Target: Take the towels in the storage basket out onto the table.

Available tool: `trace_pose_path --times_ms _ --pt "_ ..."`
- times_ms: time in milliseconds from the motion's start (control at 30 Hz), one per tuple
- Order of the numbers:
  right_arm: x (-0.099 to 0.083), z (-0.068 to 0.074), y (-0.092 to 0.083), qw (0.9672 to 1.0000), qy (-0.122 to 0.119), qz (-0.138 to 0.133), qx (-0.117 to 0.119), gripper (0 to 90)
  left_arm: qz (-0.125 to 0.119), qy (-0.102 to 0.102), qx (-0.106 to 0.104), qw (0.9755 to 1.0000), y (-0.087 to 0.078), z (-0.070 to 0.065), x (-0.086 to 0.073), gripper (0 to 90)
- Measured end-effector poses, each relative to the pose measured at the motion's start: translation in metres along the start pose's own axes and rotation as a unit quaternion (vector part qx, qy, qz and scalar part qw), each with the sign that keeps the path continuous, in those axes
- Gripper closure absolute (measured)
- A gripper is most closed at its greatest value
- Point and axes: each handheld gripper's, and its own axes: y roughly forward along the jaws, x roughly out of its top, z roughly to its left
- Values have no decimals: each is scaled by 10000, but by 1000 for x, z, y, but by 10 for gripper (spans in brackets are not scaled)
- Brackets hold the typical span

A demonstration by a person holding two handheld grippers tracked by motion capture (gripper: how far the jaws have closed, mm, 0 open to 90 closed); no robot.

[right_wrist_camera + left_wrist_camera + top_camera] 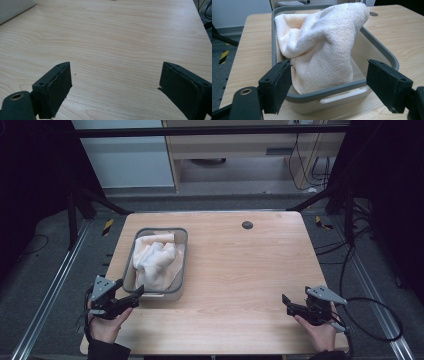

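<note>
The left gripper (pixel 134 296) sits at the near end of the bin (pixel 183 251), its jaws spread wide and holding nothing. In the left gripper view the left gripper (pixel 329 82) frames that near end: one jaw stands just outside the bin's corner on one side, the other jaw just outside the opposite corner, and the grey rim (pixel 329 91) runs across between them. Whether either pad touches the rim cannot be told.

The towel (pixel 324 47) lies inside the bin (pixel 382 48), straight ahead of the left fingers (pixel 278 85). It is bunched and heaped, rising above the rim, with a fold hanging down against the near wall just beyond the fingertips. In the high view the towel (pixel 155 257) fills most of the bin.

The right gripper (pixel 286 301) hovers over bare table (pixel 240 270), well apart from the bin, with the person's hand (pixel 320 332) behind it. In the right gripper view the right gripper (pixel 115 82) has its jaws spread wide and empty; plain wood (pixel 112 45) lies between and ahead of its fingers (pixel 60 85).

A small dark disc (pixel 247 225) sits in the table far ahead of both grippers.
</note>
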Motion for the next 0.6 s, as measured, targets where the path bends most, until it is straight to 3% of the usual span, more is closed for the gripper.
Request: trace_pose_path --times_ms 100,400,600 --pt "1 1 1 9999 -128 -10 7 106 52 81 -28 10000 3 0 7 198" --pt "1 1 1 9999 -133 42 10 106 161 182 -112 9996 5 3 22 212" --pt "1 1 2 9999 -130 88 24 106 365 366 -232 9984 9 1 37 212"
